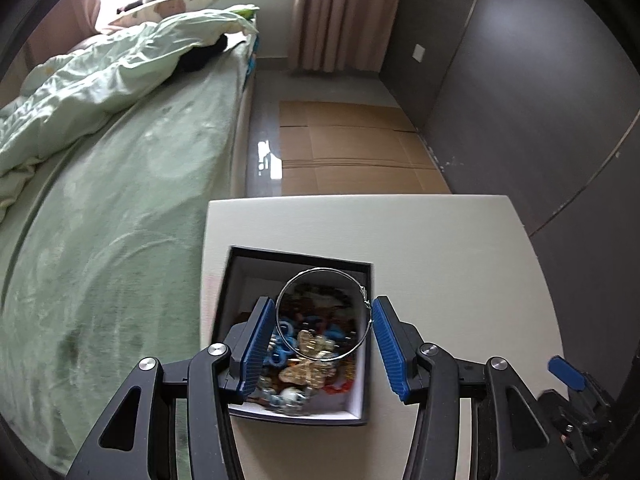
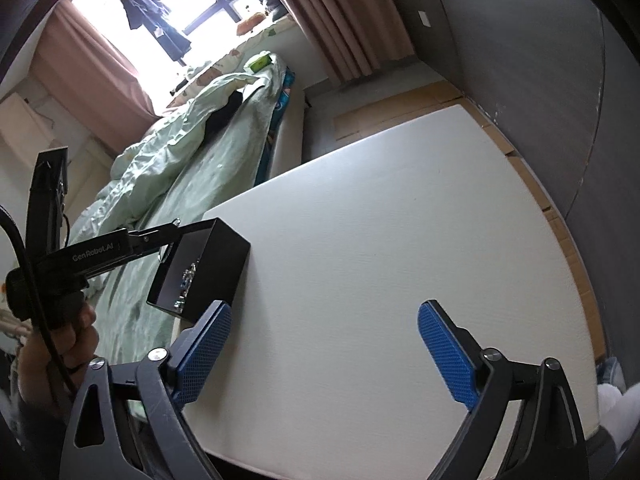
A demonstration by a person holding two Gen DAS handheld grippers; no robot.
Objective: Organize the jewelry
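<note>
A black jewelry box (image 1: 298,338) with a white lining sits on the white table (image 1: 460,272) near its left edge. It holds mixed jewelry: blue rings, gold butterfly pieces, red and white beads. My left gripper (image 1: 324,316) hangs over the box, its blue pads pressing both sides of a thin silver bangle (image 1: 324,314) held above the contents. In the right wrist view the box (image 2: 200,268) shows at the left with the left gripper's arm above it. My right gripper (image 2: 324,344) is open and empty over the bare table (image 2: 400,240).
A bed with green sheets (image 1: 120,240) and a rumpled quilt runs along the table's left side. Flat cardboard (image 1: 348,148) lies on the floor beyond the table. A dark wall (image 1: 540,100) stands to the right. Pink curtains (image 2: 352,20) hang by the window.
</note>
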